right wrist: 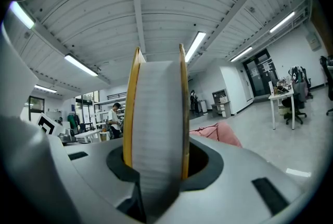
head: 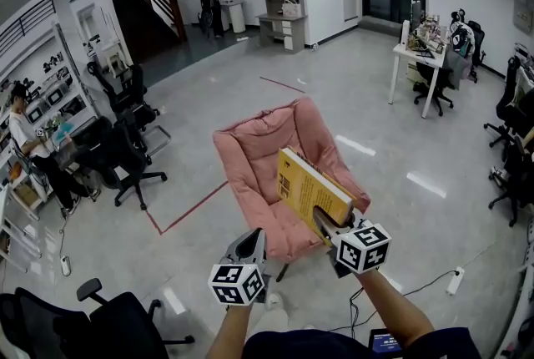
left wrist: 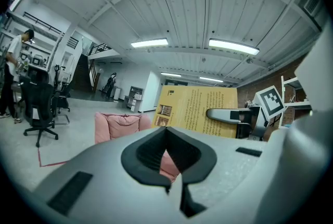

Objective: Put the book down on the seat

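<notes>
The left gripper (head: 249, 247) is empty, with its jaws together. The right gripper (head: 325, 224) clamps the yellow book (head: 307, 189) on edge, held in the air. The pink seat (head: 250, 161) stands beyond it.

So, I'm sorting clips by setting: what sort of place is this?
Probably an open-plan office or workshop: a white desk, black rolling office chairs and stocked shelves stand around a wide polished floor.
</notes>
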`<state>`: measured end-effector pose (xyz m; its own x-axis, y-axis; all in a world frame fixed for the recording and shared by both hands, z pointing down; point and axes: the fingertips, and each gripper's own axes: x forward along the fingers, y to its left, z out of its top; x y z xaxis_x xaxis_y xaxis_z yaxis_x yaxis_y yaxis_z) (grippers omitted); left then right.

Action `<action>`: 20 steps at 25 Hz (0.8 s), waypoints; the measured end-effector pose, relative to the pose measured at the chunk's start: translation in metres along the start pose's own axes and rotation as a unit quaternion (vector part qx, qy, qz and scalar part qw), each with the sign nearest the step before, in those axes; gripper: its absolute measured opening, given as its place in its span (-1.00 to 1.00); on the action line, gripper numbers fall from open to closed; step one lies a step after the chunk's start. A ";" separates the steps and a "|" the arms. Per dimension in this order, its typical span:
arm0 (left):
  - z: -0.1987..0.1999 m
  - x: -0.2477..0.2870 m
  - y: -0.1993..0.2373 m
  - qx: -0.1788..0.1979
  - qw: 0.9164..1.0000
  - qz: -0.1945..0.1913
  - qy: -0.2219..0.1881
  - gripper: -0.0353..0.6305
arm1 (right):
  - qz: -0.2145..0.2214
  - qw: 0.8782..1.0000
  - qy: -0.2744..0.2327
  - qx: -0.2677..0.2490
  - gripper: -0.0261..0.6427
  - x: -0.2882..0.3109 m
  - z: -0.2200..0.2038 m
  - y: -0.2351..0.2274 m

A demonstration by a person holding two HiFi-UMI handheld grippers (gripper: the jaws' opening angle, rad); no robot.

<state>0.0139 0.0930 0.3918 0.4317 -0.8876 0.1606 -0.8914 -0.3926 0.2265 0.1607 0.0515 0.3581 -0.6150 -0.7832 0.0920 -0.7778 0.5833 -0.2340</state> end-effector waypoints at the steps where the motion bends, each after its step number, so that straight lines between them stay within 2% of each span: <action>1: 0.001 0.000 0.001 -0.001 1.000 0.000 -0.001 -0.88 | 0.000 1.000 0.000 -0.001 -0.46 0.001 0.001 0.001; 20: 0.005 0.020 0.032 -0.010 1.000 0.006 -0.012 -0.88 | 0.012 1.000 0.004 -0.005 -0.46 0.040 -0.002 0.000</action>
<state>-0.0064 0.0612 0.3978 0.4178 -0.8976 0.1409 -0.8934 -0.3776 0.2435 0.1356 0.0204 0.3640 -0.6337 -0.7679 0.0935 -0.7647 0.6035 -0.2257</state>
